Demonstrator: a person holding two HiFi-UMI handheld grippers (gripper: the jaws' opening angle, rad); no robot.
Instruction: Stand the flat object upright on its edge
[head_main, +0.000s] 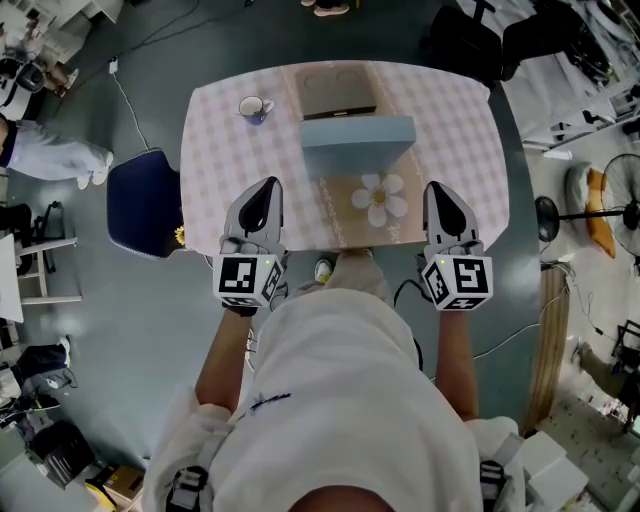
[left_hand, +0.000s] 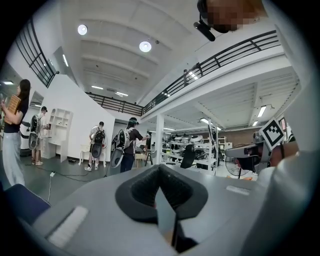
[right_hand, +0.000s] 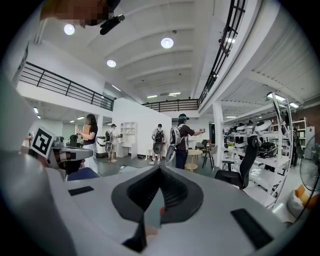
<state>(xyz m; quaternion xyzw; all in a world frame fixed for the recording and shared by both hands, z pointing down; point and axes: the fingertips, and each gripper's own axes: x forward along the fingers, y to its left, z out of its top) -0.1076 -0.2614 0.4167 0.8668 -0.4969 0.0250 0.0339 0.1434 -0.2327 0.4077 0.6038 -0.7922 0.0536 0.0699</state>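
In the head view a pale blue flat box (head_main: 358, 140) sits mid-table and appears to stand upright on its edge. Behind it lies a brown flat object (head_main: 338, 95). A tan mat with a white flower (head_main: 378, 200) lies in front of the box. My left gripper (head_main: 267, 186) and right gripper (head_main: 437, 188) hover over the table's near edge, one on each side of the mat, both shut and holding nothing. Both gripper views look out into the room. There the left gripper (left_hand: 160, 169) and right gripper (right_hand: 160, 169) show their jaws closed together with nothing between them.
A checked cloth covers the table (head_main: 460, 130), and a mug (head_main: 254, 108) stands at its far left. A dark blue chair (head_main: 145, 200) is left of the table. A fan (head_main: 620, 190) stands to the right. People (left_hand: 127, 142) stand farther off in the room.
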